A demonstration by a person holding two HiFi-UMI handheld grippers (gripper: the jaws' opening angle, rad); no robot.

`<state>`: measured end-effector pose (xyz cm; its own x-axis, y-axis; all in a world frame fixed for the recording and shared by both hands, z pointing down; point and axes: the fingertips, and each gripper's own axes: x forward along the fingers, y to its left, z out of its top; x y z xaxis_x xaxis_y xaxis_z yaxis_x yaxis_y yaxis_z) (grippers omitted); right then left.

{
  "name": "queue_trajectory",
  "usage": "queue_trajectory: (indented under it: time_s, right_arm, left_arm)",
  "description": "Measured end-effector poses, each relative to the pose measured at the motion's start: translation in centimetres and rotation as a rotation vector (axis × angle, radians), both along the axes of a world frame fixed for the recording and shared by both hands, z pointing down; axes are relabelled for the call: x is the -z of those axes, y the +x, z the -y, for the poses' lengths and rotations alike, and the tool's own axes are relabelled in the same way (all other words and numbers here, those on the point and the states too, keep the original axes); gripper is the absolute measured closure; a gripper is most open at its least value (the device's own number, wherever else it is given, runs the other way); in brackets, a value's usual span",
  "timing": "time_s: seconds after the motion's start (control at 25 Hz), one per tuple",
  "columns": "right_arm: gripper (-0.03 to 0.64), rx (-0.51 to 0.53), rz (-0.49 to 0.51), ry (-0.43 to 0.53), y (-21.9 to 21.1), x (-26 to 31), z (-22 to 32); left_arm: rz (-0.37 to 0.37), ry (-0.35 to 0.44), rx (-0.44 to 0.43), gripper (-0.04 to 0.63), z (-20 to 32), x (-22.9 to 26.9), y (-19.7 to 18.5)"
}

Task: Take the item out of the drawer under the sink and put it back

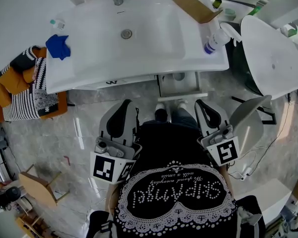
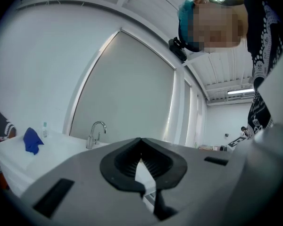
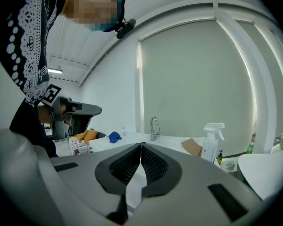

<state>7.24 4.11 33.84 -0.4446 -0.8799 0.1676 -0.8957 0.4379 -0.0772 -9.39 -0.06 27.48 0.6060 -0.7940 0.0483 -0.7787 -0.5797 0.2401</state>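
A white sink vanity (image 1: pixel 139 38) stands in front of me. Beneath its right half a narrow white drawer (image 1: pixel 178 96) is pulled out a little; something small and grey shows inside, too unclear to name. My left gripper (image 1: pixel 128 103) is held level below the vanity's front edge, jaws shut and empty. My right gripper (image 1: pixel 200 103) is beside the drawer's right side, also shut with nothing in it. In the left gripper view the pads (image 2: pixel 132 161) meet at the tip, facing the faucet (image 2: pixel 95 132). The right gripper (image 3: pixel 141 145) view shows the same closed pads.
On the vanity top are a blue cloth (image 1: pixel 58 46), a spray bottle (image 1: pixel 216 37) and a brown cardboard piece (image 1: pixel 196 5). A white round table (image 1: pixel 273 58) stands at the right. Orange and striped cushions (image 1: pixel 25 83) lie at the left, with a wooden stool (image 1: pixel 37 187) nearer.
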Motion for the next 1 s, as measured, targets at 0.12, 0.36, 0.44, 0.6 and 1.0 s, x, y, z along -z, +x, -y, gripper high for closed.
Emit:
queue_trajectory:
  time_s: [0.12,0.36,0.44,0.6,1.0]
  right_arm:
    - [0.598,0.001,-0.006,-0.009,0.0,-0.2,-0.2]
    - [0.598,-0.022,-0.012,-0.003,0.2,-0.2,-0.6]
    - [0.598,-0.030,-0.016,-0.003,0.3,-0.3,-0.7]
    - [0.598,-0.042,-0.022,-0.001,0.5,-0.2,-0.8]
    - [0.598,-0.052,-0.038,-0.005,0.3,-0.3,-0.4]
  left_arm:
    - [-0.007,-0.001,-0.057,0.591,-0.3,0.0,1.6]
    - [-0.027,-0.018,-0.122,0.591,-0.7,-0.3,3.0]
    - [-0.027,-0.019,-0.127,0.591,-0.7,-0.4,3.0]
    - [-0.028,-0.023,-0.137,0.591,-0.6,-0.4,3.2]
    - [-0.051,-0.024,-0.146,0.591,-0.1,-0.4,3.1]
